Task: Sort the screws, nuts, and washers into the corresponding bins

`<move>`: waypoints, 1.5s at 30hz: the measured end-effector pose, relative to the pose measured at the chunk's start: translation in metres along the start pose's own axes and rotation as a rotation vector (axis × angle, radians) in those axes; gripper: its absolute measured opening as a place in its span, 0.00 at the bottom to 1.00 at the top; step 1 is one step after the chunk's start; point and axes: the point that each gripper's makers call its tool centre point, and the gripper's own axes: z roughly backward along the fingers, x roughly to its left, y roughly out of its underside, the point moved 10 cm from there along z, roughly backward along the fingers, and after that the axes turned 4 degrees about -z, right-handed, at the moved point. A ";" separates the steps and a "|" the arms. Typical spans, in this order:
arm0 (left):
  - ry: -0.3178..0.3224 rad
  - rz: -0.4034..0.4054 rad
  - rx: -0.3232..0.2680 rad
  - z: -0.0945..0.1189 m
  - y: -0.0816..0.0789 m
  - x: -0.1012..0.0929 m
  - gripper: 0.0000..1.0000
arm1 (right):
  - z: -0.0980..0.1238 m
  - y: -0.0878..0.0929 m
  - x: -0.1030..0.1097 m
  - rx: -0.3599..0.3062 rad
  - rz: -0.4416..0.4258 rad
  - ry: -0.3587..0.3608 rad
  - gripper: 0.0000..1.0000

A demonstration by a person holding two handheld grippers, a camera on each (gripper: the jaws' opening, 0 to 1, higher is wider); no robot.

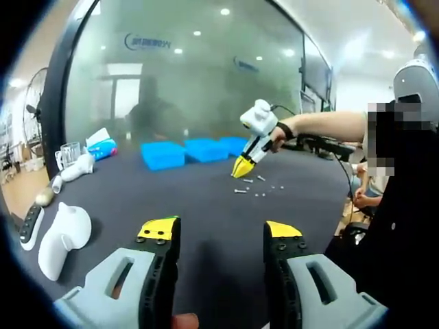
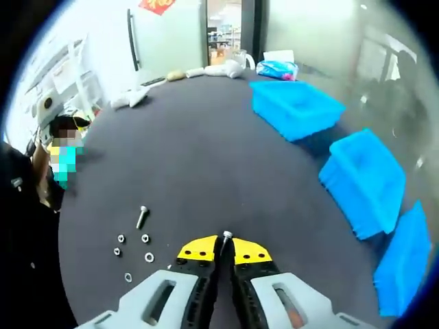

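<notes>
Right gripper view: the right gripper has its jaws pinched nearly together on a small screw, which pokes out past the yellow tips, long axis along the jaws. It looks light, hard and slippery, best held across the shank. Another screw and loose nuts lie just beside, with the blue bins well apart. The left gripper hovers wide open, empty.

This was an office used as a test space. A large dark table stood before a frosted glass partition bearing a printed logo, under recessed ceiling lights. Through an open doorway, more lit workspace showed. A standing fan stood at one side.
</notes>
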 end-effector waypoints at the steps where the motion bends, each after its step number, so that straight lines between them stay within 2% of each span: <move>1: -0.001 -0.001 0.001 0.000 0.000 0.000 0.47 | 0.000 0.000 0.001 0.003 0.011 0.006 0.02; 4: -0.002 -0.002 0.001 0.000 -0.001 0.000 0.47 | 0.000 -0.001 0.004 0.007 0.051 0.021 0.01; 7: 0.001 -0.003 0.000 -0.001 -0.002 0.000 0.47 | 0.000 -0.001 0.004 0.008 0.055 0.024 0.01; 15: -0.001 0.004 -0.005 0.000 -0.002 0.000 0.47 | 0.004 0.002 0.005 -0.013 0.029 0.009 0.01; 20: -0.004 0.005 -0.011 0.000 -0.003 0.000 0.47 | 0.010 0.002 0.009 -0.058 0.019 0.007 0.01; 26: -0.004 0.005 -0.009 -0.001 -0.004 0.000 0.47 | 0.027 0.004 0.015 -0.145 -0.004 0.014 0.01; 33: -0.004 0.008 -0.018 -0.003 -0.006 -0.001 0.47 | 0.055 0.015 0.022 -0.276 -0.050 0.041 0.01; 41: -0.004 0.007 -0.025 -0.005 -0.009 -0.004 0.47 | 0.095 0.032 0.036 -0.452 -0.084 0.117 0.01; 45: -0.005 0.006 -0.034 -0.004 -0.012 -0.005 0.47 | 0.111 0.045 0.045 -0.509 -0.091 0.155 0.01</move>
